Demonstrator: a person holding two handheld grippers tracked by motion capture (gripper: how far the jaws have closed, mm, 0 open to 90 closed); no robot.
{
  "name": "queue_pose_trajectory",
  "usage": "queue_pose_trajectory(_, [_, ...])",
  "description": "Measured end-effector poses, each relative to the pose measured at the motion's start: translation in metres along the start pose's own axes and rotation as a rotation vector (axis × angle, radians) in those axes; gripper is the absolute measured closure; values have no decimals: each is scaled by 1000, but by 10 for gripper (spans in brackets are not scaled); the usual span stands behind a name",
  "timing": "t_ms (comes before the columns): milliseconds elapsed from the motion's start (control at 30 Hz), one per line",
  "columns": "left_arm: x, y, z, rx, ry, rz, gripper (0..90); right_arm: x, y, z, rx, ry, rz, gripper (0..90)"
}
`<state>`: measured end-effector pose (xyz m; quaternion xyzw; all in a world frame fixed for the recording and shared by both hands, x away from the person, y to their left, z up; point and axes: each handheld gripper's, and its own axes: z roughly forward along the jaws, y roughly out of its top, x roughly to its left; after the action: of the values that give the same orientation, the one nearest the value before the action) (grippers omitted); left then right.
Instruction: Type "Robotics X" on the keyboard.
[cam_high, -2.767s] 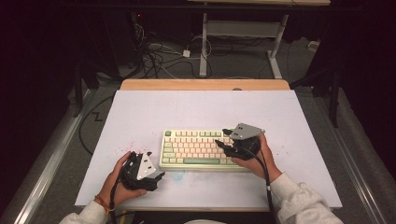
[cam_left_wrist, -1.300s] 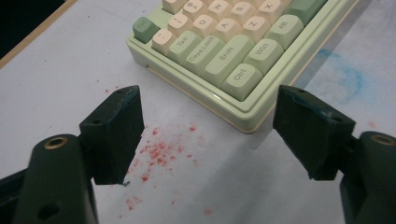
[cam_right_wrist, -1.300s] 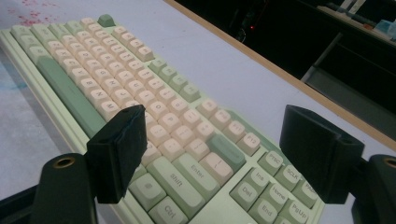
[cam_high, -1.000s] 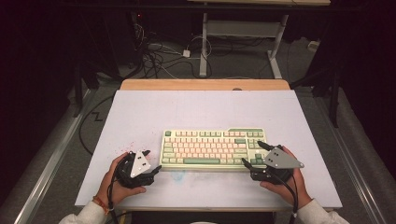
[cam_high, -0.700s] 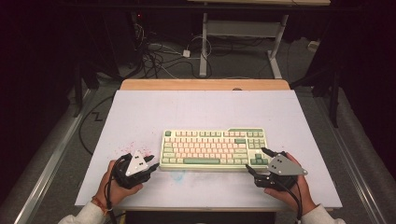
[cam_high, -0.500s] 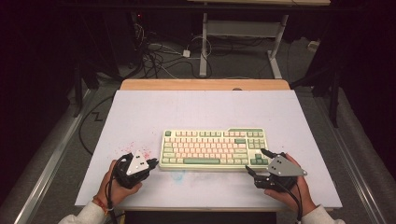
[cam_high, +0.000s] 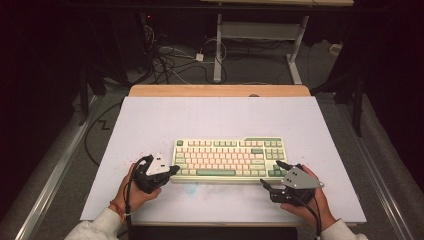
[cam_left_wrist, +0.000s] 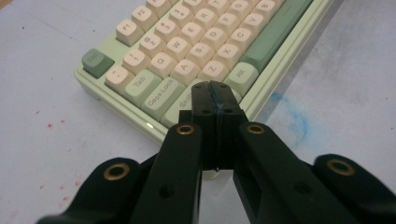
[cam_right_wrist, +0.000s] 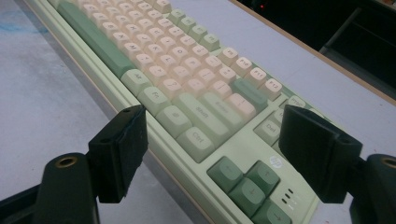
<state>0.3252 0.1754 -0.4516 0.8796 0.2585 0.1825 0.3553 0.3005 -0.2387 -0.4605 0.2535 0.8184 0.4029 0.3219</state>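
A cream and green keyboard (cam_high: 227, 157) lies in the middle of the white table sheet (cam_high: 215, 120). My left gripper (cam_high: 174, 170) is at the keyboard's near left corner. In the left gripper view the keyboard (cam_left_wrist: 187, 46) lies ahead, and the left gripper (cam_left_wrist: 215, 93) has just closed: its jaws meet with nothing between them, tips over the lower left keys. My right gripper (cam_high: 270, 172) is off the keyboard's near right corner. In the right gripper view the right gripper (cam_right_wrist: 215, 135) stands open, its jaws either side of that end of the keyboard (cam_right_wrist: 187, 70) without touching it.
A faint blue smear (cam_high: 190, 189) marks the sheet in front of the keyboard, and small red specks lie near the left hand. A wooden strip (cam_high: 220, 90) edges the table's far side. Cables (cam_high: 170, 60) and a desk frame stand on the floor behind.
My left gripper has slid right to the keyboard's near left corner and its jaws have closed. The right gripper left the keys earlier and has since stayed beside the right end.
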Motion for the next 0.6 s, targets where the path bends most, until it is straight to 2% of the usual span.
queue_pose_trajectory(267, [1, 16, 9, 4, -34, 14, 874, 4, 0, 4, 12, 13, -17, 241])
queue_pose_trajectory(400, [0, 24, 14, 0, -35, 26, 875, 4, 0, 5, 14, 12, -21, 241])
queue_pose_trajectory(467, [-1, 29, 18, -5, -21, 37, 876, 4, 0, 5, 16, 11, -20, 241])
queue_pose_trajectory(600, [-3, 39, 27, -6, -41, 49, 876, 4, 0, 5, 16, 10, -26, 241])
